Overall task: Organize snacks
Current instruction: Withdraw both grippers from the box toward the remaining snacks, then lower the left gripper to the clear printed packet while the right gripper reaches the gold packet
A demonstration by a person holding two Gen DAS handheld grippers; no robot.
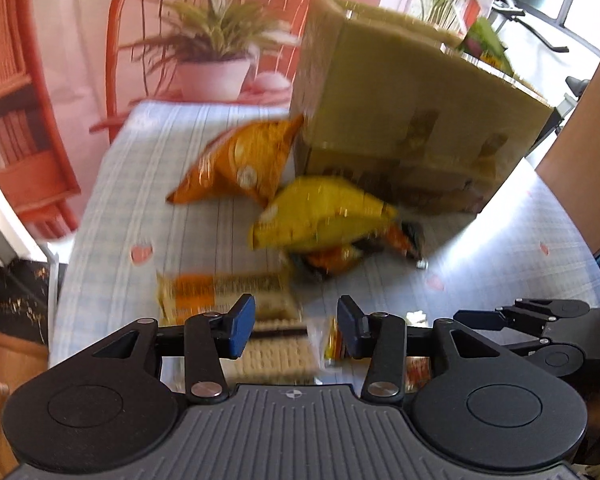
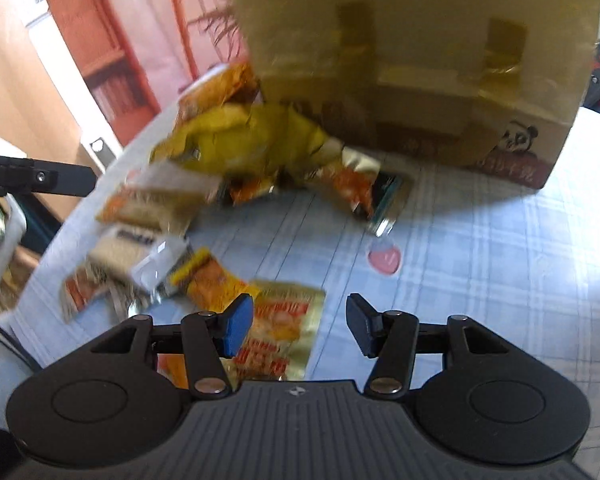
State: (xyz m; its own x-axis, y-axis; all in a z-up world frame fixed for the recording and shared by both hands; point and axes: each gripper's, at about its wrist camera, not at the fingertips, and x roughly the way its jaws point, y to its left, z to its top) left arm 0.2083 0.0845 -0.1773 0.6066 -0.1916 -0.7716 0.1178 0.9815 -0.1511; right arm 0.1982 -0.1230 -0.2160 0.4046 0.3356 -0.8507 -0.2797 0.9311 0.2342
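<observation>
Several snack packets lie on a pale blue checked tablecloth (image 1: 148,184) in front of a cardboard box (image 1: 412,120). An orange bag (image 1: 244,160) and a yellow bag (image 1: 324,212) sit closest to the box. My left gripper (image 1: 296,328) hangs open over a flat cracker packet (image 1: 228,292), with nothing between its pads. In the right wrist view, the yellow bag (image 2: 252,140) lies by the box (image 2: 420,60). My right gripper (image 2: 300,328) is open above a gold and red packet (image 2: 284,332), gripping nothing. Both views are blurred.
A potted plant (image 1: 216,60) and an orange chair (image 1: 120,20) stand beyond the table's far edge. An orange shelf unit (image 1: 16,100) is at the left. Bare tablecloth (image 2: 500,260) stretches to the right of the packets. The other gripper (image 1: 540,320) shows at the right edge.
</observation>
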